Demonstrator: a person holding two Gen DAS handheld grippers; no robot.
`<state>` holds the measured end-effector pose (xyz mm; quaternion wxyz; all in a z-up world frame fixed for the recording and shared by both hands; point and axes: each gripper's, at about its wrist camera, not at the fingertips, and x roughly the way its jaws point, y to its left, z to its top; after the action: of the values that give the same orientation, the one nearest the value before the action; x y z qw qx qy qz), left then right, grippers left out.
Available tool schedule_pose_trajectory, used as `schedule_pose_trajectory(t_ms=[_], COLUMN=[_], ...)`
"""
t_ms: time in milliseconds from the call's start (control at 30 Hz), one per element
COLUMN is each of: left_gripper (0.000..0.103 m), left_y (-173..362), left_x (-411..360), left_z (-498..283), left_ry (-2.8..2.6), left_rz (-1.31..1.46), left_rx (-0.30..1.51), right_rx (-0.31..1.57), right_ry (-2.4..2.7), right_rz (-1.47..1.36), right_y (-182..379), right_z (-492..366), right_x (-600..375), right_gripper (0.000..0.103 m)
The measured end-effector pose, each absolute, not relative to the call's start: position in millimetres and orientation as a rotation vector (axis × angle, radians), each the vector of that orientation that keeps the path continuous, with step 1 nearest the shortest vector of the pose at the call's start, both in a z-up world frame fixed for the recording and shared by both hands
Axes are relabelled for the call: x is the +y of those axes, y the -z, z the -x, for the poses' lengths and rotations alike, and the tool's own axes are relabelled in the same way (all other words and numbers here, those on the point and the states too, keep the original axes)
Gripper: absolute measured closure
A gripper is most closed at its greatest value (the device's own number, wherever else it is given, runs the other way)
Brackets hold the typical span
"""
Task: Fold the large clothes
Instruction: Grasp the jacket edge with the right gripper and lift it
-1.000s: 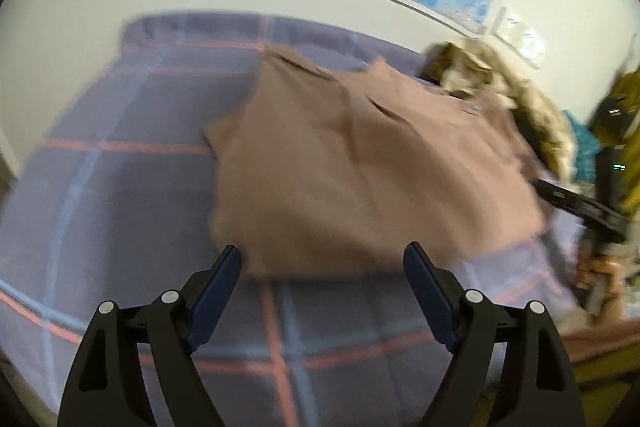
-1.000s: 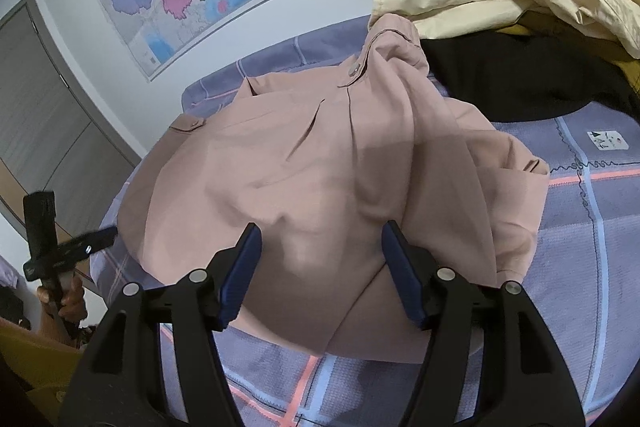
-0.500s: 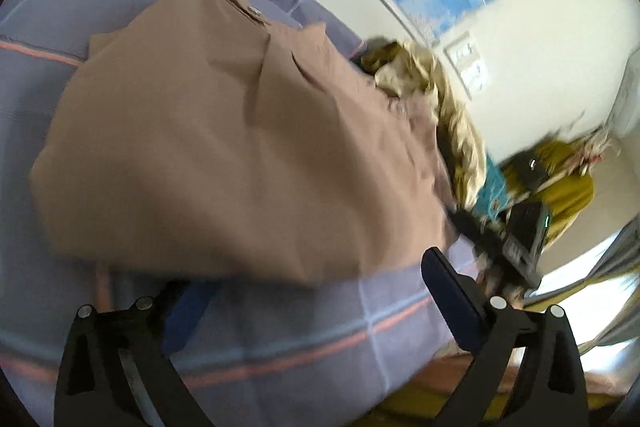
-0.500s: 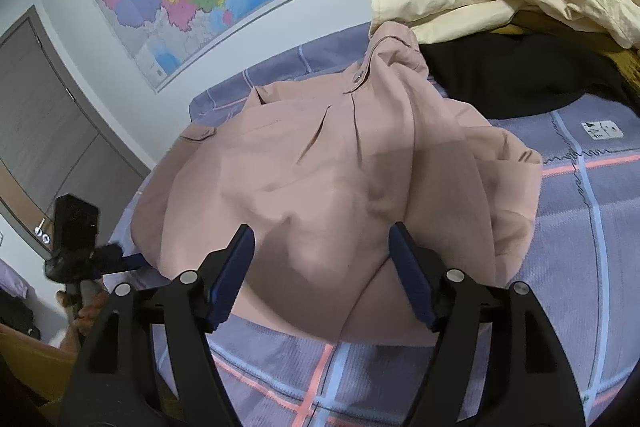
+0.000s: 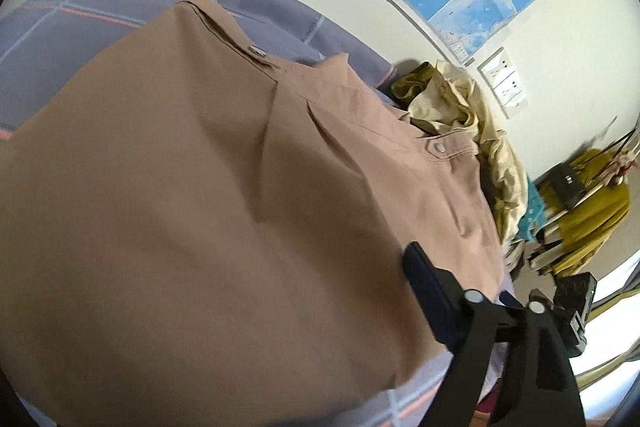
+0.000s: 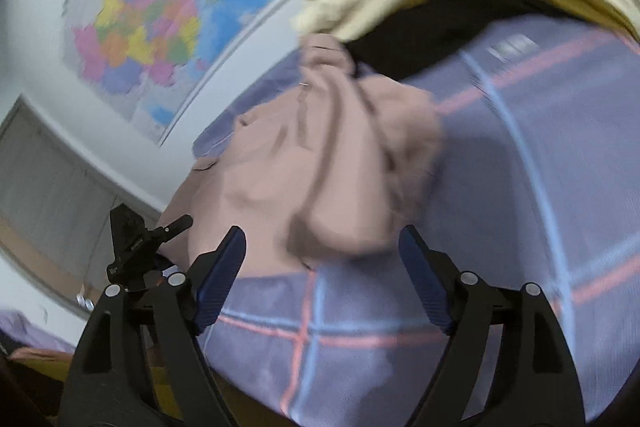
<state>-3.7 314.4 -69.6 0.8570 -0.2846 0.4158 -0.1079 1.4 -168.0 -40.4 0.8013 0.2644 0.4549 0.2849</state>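
Left wrist view: the left gripper is tilted low over the pinkish-brown garment, one finger visible, the other hidden under cloth; its spread I cannot tell. The right gripper hovers spread wide at the bed's near edge, holding nothing.

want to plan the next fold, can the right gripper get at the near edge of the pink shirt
Probably yes. The right gripper is open, and the pink shirt lies just past its fingertips on the bedspread with nothing between them.
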Motion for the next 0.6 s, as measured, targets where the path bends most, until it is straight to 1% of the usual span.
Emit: schedule_pose_trajectory(t_ms=[167,333,467,600], left_gripper=[0.025,0.024,0.021,0.021], left_y=[67,68,68,68], left_x=[311,312,313,314], left_z=[-3,-6,-12,-17], left_ry=[0.189,0.183,0.197,0.179], left_rz=[0.543,0.527,0.528,0.519], left_rx=[0.897,0.901,0.908,0.892], right_rx=[1.019,0.993,0.993,1.017], right_ry=[-0.542,-0.530,-0.567,-0.658], right_rz=[-0.597,-0.494,-0.495,-0.485], right_y=[61,59,63,66], right_z=[-11,-41,-72,-91], right_x=[-168,-134,-111,-82], right_gripper=[0.024,0.019,0.018,0.018])
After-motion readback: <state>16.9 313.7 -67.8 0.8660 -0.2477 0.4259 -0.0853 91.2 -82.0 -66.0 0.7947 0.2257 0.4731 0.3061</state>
